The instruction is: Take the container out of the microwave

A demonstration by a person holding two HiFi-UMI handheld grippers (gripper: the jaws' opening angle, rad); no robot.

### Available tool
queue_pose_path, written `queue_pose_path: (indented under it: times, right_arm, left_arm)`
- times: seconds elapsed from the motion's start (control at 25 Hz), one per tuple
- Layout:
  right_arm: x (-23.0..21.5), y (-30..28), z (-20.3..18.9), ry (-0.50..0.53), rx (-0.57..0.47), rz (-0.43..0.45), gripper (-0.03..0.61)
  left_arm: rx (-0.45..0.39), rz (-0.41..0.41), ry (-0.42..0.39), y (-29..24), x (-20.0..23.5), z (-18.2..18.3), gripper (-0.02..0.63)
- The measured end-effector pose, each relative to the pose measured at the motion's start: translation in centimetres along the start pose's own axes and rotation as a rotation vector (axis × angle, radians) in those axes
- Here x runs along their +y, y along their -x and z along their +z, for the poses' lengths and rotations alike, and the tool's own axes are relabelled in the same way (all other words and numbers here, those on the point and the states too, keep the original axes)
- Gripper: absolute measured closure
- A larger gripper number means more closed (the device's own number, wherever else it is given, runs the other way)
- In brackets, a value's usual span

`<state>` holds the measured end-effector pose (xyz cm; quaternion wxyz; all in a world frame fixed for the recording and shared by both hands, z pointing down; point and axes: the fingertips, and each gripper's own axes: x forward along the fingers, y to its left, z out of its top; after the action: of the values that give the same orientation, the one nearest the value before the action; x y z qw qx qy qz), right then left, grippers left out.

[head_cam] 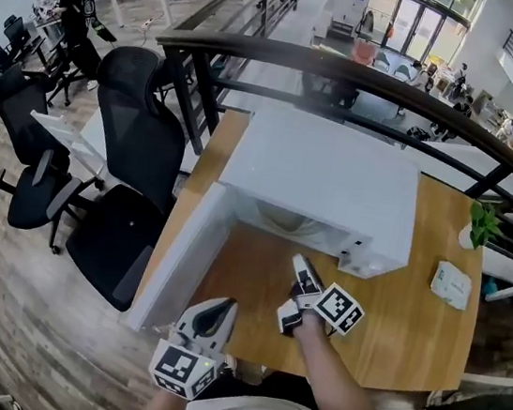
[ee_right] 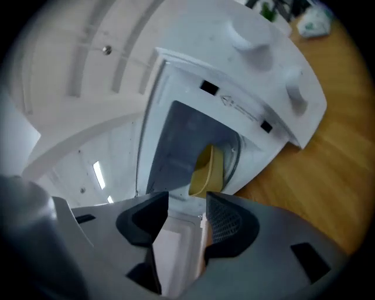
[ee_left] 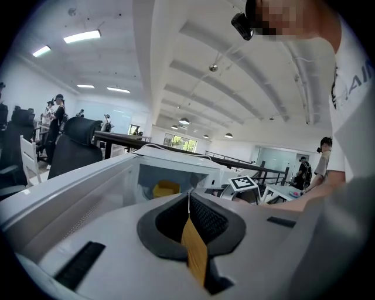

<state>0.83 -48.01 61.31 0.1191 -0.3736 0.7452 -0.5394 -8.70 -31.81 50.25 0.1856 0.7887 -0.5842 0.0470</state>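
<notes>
My right gripper (ee_right: pixel 186 205) has its jaws apart with nothing between them, and it points at the open mouth of the microwave (ee_right: pixel 258 76). My left gripper (ee_left: pixel 188 199) has its jaws pressed together on nothing and waits at the lower left of the head view, beside the open door (head_cam: pixel 183 255). The yellow container (ee_right: pixel 208 170) stands inside the cavity, just above my right jaws in the right gripper view, and I do not touch it yet. I think several things could go wrong from here. The gap of my right jaws looks perhaps no wider than the container, so the pads could push it deeper instead of going around it. My right gripper view is strongly tilted against the microwave, so I judge the gripper is rolled, and a grip at this angle could tip the container. The jaws could also knock the frame of the opening on the way in or out. The door at the left side could be bumped by my left gripper. About the content: I see only the outer wall of the container, so I cannot tell if anything is in it, and I would keep it upright in case it spills.
</notes>
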Motion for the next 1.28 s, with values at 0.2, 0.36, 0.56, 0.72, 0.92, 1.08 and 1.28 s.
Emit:
queue_pose_path:
  times: [0.2,0.36,0.56,0.72,0.92,1.08,1.28]
  right_arm:
    - [-2.7,-3.5,-0.1,-0.286,-0.070,0.036,0.357]
    - [-3.9,-5.8,0.0,-0.447,-0.129,0.097,0.313]
    - [-5.1,-7.9,-0.7,-0.505,-0.144,0.071,0.308]
    - [-5.6,-8.9,-0.8,-0.525,-0.149,0.061,0.308]
    - [-5.9,-9.9,-1.0,-0.539,-0.148,0.042,0.308]
    - [-6.6,-10.3,-1.1,-0.549,-0.160,0.034,0.310]
    - [-6.9,-10.4,-1.0,-0.559,-0.161,0.031,0.329]
  left_arm:
    - [0.011,0.036,-0.001,-0.7,1.0,-0.2,0.578]
    - [0.021,0.052,-0.006,-1.1,1.7,-0.7,0.578]
    - [0.025,0.063,0.012,-0.9,2.5,-1.0,0.578]
    - [0.030,0.066,0.026,-0.9,2.8,-1.6,0.578]
    - [0.032,0.071,0.044,-0.9,3.4,-1.7,0.578]
    - [0.034,0.067,0.048,-0.9,3.7,-1.7,0.578]
    - [0.034,0.060,0.051,-1.0,3.8,-1.7,0.578]
